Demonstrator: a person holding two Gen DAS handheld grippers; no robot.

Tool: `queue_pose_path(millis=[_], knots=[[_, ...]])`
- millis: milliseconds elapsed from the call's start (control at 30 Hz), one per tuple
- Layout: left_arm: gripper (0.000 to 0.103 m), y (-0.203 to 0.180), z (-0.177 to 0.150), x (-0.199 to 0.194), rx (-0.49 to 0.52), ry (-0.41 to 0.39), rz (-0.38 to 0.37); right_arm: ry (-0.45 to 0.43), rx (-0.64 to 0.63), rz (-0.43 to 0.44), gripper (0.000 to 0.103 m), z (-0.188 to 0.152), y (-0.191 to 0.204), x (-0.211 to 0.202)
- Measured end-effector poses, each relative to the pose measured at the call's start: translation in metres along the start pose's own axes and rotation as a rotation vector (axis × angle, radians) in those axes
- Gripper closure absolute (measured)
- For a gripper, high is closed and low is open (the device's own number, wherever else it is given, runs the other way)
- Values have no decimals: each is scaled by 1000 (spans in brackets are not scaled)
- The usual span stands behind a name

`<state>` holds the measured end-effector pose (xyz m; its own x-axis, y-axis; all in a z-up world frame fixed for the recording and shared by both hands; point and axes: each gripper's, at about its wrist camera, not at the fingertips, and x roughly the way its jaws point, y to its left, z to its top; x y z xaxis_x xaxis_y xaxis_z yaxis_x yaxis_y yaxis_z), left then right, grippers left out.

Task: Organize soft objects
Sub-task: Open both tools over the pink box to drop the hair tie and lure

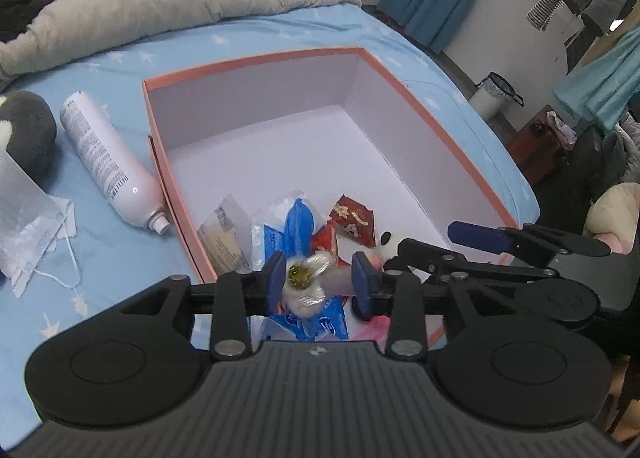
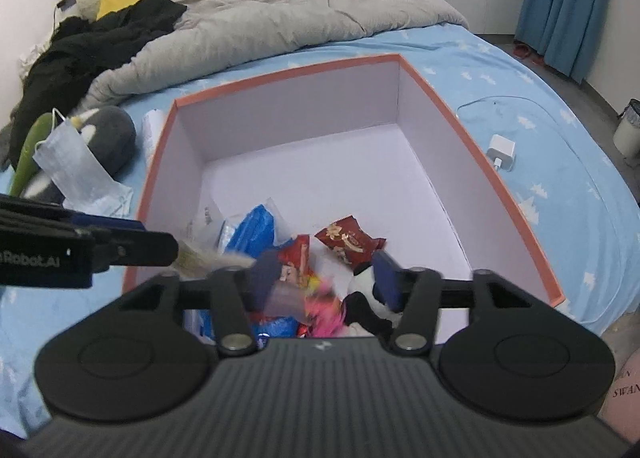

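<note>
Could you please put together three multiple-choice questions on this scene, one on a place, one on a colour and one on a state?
1. Where does the white spray can lie?
A. Inside the box
B. On the sheet beside the box
C. On the grey duvet

2. What colour is the rim of the box?
A. Orange
B. Green
C. Black

3. How does the far half of the box floor look?
A. Piled with packets
B. Covered by a cloth
C. Bare

Answers: 1 B, the can rests on the blue sheet against the box's outer wall. 2 A, the top edge is orange. 3 C, the snack packets all crowd the near end.
</note>
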<state>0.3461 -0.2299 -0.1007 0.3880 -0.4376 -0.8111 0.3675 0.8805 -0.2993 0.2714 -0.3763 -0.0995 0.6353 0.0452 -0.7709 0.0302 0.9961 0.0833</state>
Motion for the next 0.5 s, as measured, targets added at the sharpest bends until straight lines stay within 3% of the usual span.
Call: queue_pose_path(millis=[267,500], knots=[[61,0,-2,-39,8,-92,6,-50,22,11,45,-3,-1,-20],[61,-13,-15,-96,58,-217,13,-157,50,32,45,-3,11,-64]])
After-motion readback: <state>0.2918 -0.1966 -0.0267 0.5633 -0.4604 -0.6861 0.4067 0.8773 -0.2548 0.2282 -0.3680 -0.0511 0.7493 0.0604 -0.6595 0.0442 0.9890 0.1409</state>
